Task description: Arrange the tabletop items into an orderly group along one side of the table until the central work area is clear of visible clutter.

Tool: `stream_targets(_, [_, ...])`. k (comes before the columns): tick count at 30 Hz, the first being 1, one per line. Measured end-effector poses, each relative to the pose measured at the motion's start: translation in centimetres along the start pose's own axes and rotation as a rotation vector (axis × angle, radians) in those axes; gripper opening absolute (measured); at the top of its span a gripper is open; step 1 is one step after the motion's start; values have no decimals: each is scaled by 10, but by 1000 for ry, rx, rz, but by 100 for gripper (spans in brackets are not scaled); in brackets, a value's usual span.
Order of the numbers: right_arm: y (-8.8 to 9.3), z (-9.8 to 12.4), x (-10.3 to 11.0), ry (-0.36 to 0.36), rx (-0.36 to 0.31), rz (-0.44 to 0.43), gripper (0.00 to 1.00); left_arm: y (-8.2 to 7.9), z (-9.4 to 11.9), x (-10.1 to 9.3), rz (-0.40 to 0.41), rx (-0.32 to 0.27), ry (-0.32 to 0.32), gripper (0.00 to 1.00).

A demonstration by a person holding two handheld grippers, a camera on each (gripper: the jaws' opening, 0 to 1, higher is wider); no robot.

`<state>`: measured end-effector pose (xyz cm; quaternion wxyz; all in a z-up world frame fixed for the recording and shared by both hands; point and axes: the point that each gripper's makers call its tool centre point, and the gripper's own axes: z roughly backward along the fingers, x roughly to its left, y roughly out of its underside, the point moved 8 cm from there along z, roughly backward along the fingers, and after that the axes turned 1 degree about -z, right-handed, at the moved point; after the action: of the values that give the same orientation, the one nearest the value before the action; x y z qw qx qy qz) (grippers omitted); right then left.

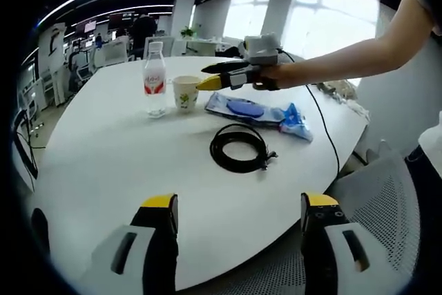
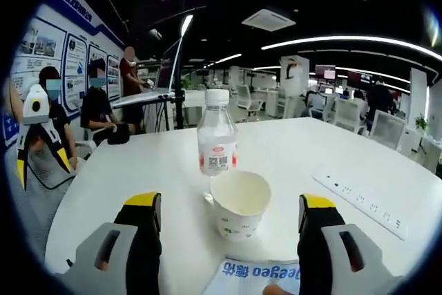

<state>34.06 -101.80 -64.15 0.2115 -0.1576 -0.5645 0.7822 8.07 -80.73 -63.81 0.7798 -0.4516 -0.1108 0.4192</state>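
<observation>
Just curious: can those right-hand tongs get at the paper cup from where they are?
Probably yes: the right tongs stand open with the paper cup just ahead between them; nothing blocks it, though the water bottle stands right behind.

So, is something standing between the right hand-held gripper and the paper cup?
Nothing visible. In the right gripper view, the right hand-held gripper is open, with the paper cup directly ahead between its jaws. The water bottle stands just behind the cup, not in front.

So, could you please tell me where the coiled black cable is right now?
In the left gripper view, the coiled black cable lies flat near the white table's centre, just in front of the blue plastic packet, nearer the camera than the paper cup.
</observation>
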Motion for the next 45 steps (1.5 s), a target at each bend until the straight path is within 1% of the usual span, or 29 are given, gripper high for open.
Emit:
stream_targets(3, [-4,9,0,6,3,5,81,0,0,-1,-5,-4,4,69])
stream_targets(6, [-8,17,1,13,-8,-1,83,-1,1,-2,-11,-10,11,69])
stream_targets(11, [-8,29,8,31,9,-2,84,-2,1,-4,-23,-15,22,69])
stream_targets(17, [-8,51,18,51,15,-17,85,-4,2,-6,-36,-33,30,70])
stream_targets(22, [-10,68,20,67,25,-24,86,-5,3,-9,-47,-44,38,70])
stream_targets(28, [-9,81,32,83,35,-29,86,-6,4,-11,-57,-63,44,70])
stream_targets(34, [-5,97,45,125,21,-58,86,-7,4,-13,-56,-72,62,71])
stream_targets(35, [-4,98,44,127,20,-57,86,-7,4,-14,-58,-74,67,71])
stream_targets(39, [1,113,45,174,13,-85,86,-7,4,-17,-66,-79,95,71])
stream_targets(43, [7,128,51,208,18,-102,86,-8,4,-16,-61,-81,93,71])
stream_targets(45, [9,137,55,230,11,-112,86,-8,4,-17,-59,-83,104,71])
